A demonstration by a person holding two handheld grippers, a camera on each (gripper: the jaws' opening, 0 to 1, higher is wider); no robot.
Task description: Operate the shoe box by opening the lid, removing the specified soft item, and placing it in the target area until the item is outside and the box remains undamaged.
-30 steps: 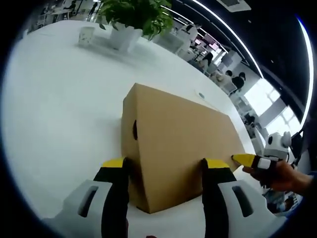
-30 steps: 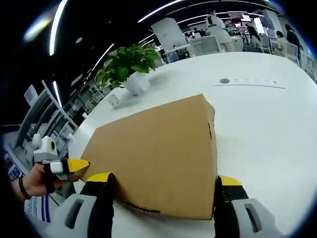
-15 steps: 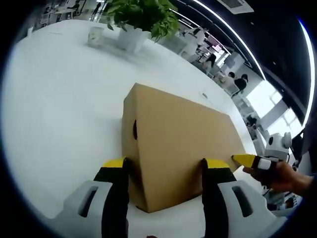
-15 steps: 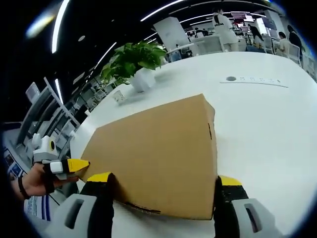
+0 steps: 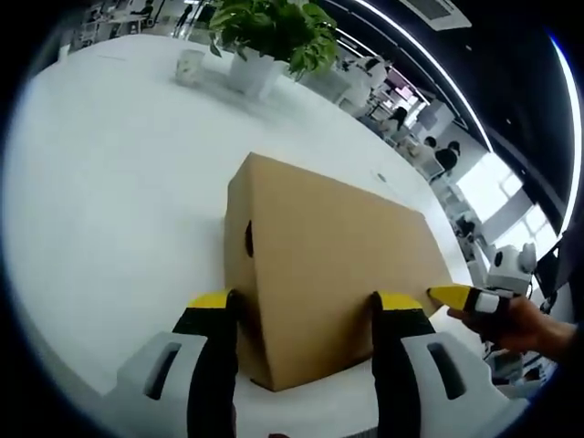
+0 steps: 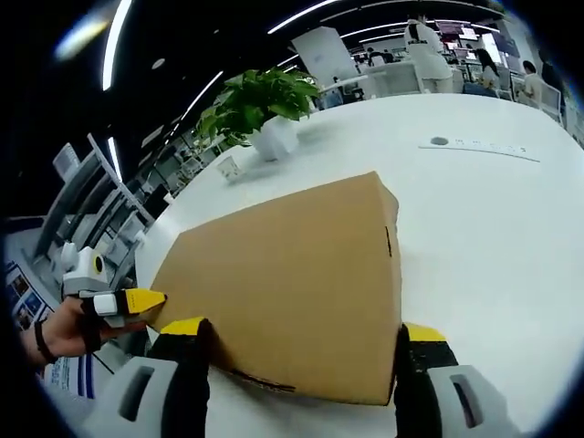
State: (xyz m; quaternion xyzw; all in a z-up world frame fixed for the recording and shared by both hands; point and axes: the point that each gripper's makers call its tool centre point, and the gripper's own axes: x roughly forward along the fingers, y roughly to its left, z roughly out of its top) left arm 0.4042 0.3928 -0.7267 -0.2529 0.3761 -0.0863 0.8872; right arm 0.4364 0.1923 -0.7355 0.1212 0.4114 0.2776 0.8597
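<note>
A closed brown cardboard shoe box (image 5: pixel 338 246) lies on the white table (image 5: pixel 109 182), its lid down and a small oval hole (image 5: pixel 248 239) in the end face. My left gripper (image 5: pixel 304 306) has its yellow-tipped jaws pressed against both sides of the box's near end. From the right, a hand brings the right gripper's yellow tip (image 5: pixel 449 294) to the far corner. In the right gripper view the box (image 6: pixel 292 274) sits between the jaws of my right gripper (image 6: pixel 301 333), which clamp its other end. The left gripper's tip (image 6: pixel 139 301) touches the left corner. What is inside the box is hidden.
A potted green plant (image 5: pixel 269 36) and a small white cup (image 5: pixel 190 66) stand far back on the table. The plant (image 6: pixel 260 105) and a round table port (image 6: pixel 440 141) appear behind the box in the right gripper view. People sit at desks beyond.
The box stays fixed between both pairs of jaws while the plant, cup and table behind it slide across both views; the grippers and box have shifted together.
</note>
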